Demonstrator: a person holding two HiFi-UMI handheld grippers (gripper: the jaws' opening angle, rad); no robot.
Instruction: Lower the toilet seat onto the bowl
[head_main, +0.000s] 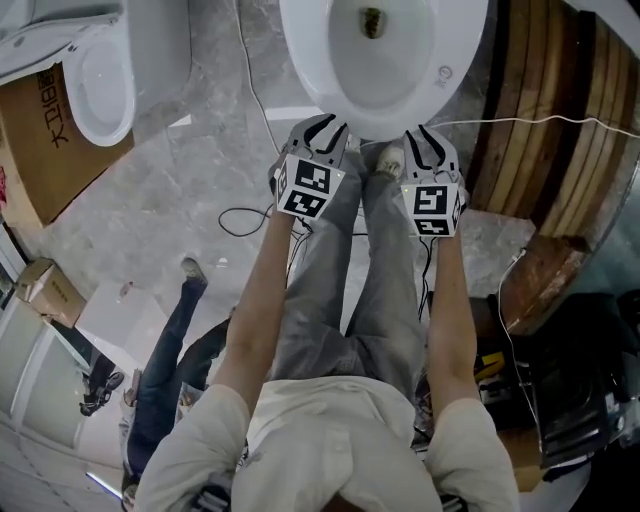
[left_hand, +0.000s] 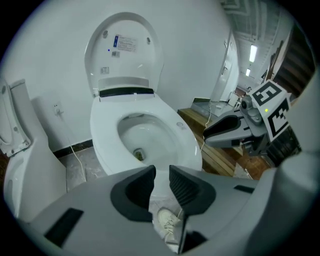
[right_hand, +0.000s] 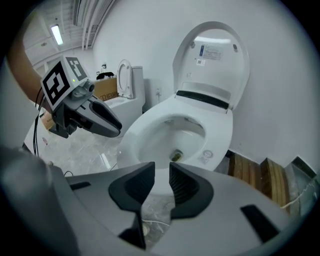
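Furthest left stands a second toilet (head_main: 100, 80) that has no part in this. Next comes the left gripper (left_hand: 161, 173), held low in front of the bowl (left_hand: 102, 135). Its jaws stand a narrow gap apart and hold nothing; only a shoe (left_hand: 167, 220) and the floor show between them. In the middle is the toilet seat (left_hand: 125, 52), raised upright against the wall behind the bowl and well out of reach of both tools. It shows as one solid white panel with a label on it, so I cannot tell whether a separate ring lies folded against a lid. It looks like moulded plastic: stiff, fairly light, and glossy enough that pads could slide on it. It should swing only about the dark hinge strip (left_hand: 126, 92) at its foot. The best hold is probably the free top edge, far from that hinge, where the rim looks thin enough to pinch or hook from behind — a hold lower down would give little leverage. Once tipped past upright it will likely want to fall by its own weight. It should therefore be kept in the grip or propped from below and eased down, since a slam could crack the plastic or jar the bowl. To the right the right gripper (right_hand: 162, 172) mirrors the left, with jaws slightly parted and empty and the bowl beyond them. Wooden planks (head_main: 520, 110) lie past it — clear of the seat's swing.
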